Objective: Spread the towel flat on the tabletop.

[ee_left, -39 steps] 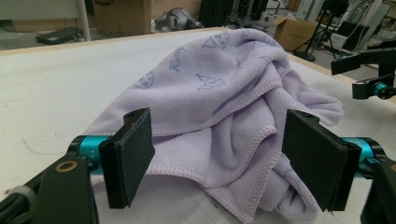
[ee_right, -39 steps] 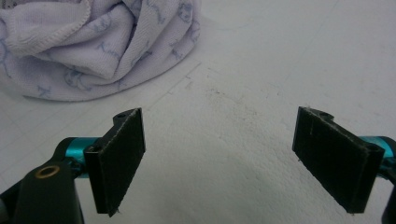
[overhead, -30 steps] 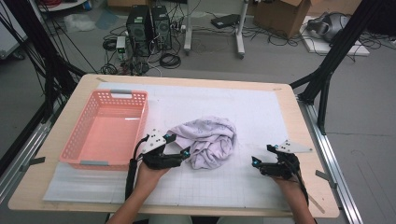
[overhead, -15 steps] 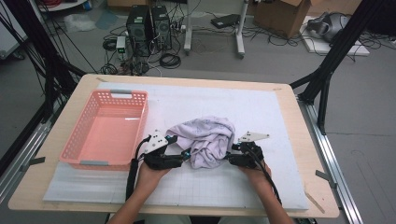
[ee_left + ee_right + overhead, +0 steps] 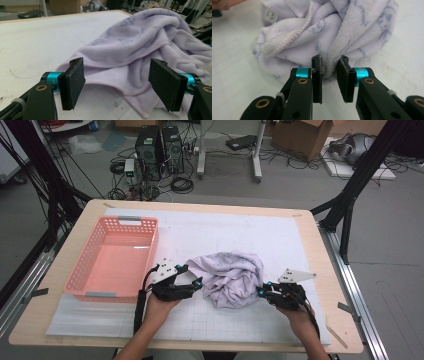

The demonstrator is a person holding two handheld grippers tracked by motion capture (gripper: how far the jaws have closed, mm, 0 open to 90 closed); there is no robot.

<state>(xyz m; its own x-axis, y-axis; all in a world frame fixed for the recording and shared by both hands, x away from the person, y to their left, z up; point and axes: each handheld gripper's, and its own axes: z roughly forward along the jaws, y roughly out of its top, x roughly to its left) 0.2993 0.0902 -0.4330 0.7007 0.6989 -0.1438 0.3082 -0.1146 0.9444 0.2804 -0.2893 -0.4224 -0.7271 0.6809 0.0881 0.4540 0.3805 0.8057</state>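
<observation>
A crumpled lavender towel lies mid-table on the white mat. My left gripper rests at the towel's left edge, open. In the left gripper view its jaws stand wide, with the towel's hem lying low between them and untouched. My right gripper is at the towel's right edge. Its jaws have just been closing, and in the right gripper view they pinch a fold of the towel between the pads.
A pink plastic basket stands empty at the left of the mat, close to my left hand. The wooden table edge runs just right of my right hand. Cables, computers and boxes sit on the floor beyond the table.
My right gripper came in from the right to the towel's right edge and its jaws went from wide to narrow around a fold. The left gripper stayed put.
</observation>
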